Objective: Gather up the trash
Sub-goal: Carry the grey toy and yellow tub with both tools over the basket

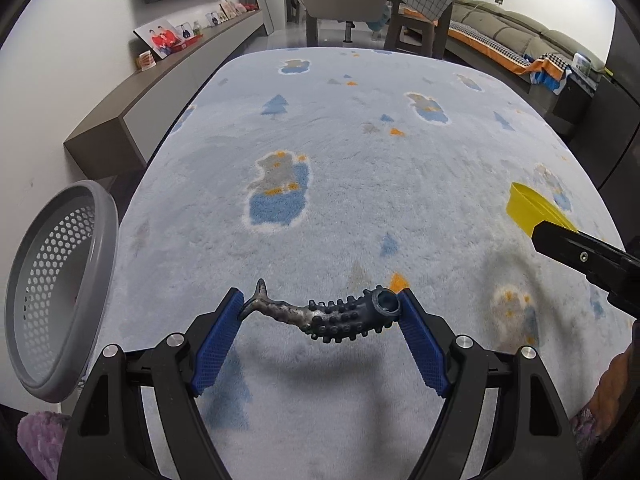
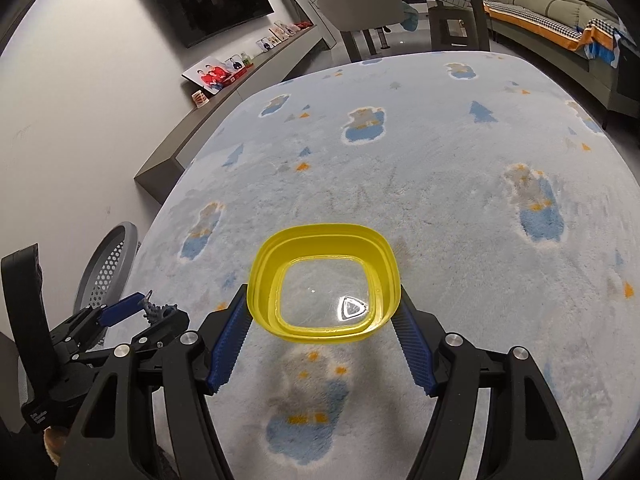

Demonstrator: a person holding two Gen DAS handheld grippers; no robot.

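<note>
Left gripper (image 1: 322, 310) clamps a knobbly dark fish-shaped toy (image 1: 332, 314) above the rug (image 1: 360, 152); only the right view shows the right gripper (image 2: 324, 312) squeezing the whole yellow container (image 2: 324, 280); grey mesh basket (image 1: 60, 288) left of both.

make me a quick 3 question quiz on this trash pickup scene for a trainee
1. True or false: the left hand-held gripper is empty.
2. What does the right hand-held gripper hold? A) a grey mesh basket B) a yellow-rimmed container with a clear bottom C) a photo frame
3. Fill in: in the left wrist view, the grey mesh basket lies on its ____ at the rug's left edge.

Key
1. False: it holds a dark knobbly fish-shaped toy end to end between its pads.
2. B: the yellow-rimmed container sits between the blue pads, above the rug.
3. side, with its opening facing the rug.
</note>
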